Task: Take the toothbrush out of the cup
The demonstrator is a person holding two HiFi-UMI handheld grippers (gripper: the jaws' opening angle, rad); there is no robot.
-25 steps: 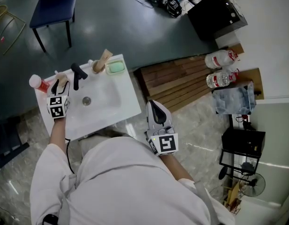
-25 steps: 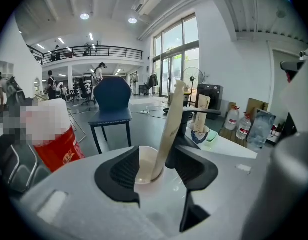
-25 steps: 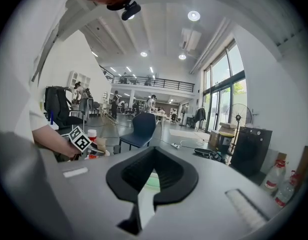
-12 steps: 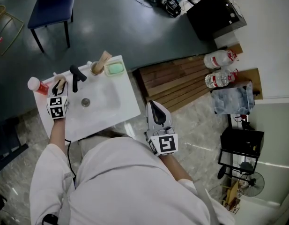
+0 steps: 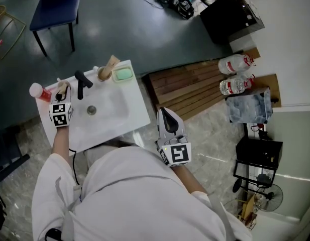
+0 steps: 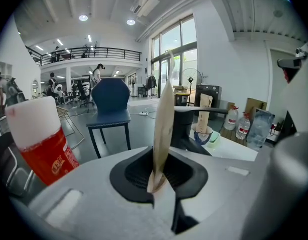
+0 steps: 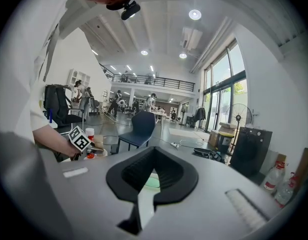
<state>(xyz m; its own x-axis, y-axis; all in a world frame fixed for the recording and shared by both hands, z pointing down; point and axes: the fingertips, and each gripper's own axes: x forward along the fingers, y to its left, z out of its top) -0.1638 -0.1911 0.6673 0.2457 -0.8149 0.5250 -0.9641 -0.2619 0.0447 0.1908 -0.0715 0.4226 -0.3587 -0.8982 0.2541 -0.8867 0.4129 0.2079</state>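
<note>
The toothbrush [image 6: 163,109], in a flat beige wrapper, stands upright between my left gripper's [image 6: 156,181] jaws. The jaws are closing and their pads pinch its lower end. Its cup is hidden under the gripper in the left gripper view. In the head view my left gripper [image 5: 62,92] reaches over the back left corner of the white sink [image 5: 119,115], where the toothbrush [image 5: 63,88] stands. My right gripper [image 5: 168,120] hangs off the sink's front right, shut and empty; in its own view the right gripper [image 7: 153,176] has nothing between its jaws.
A red can with a white cap [image 5: 38,91] stands just left of the left gripper. A black faucet [image 5: 82,81] rises to its right. Behind it are a cup with a second wrapped brush [image 5: 106,70] and a green soap dish [image 5: 123,74]. A blue chair [image 5: 57,9] stands beyond.
The left gripper's jaws have come together around the toothbrush. Both hands have stayed in place.
</note>
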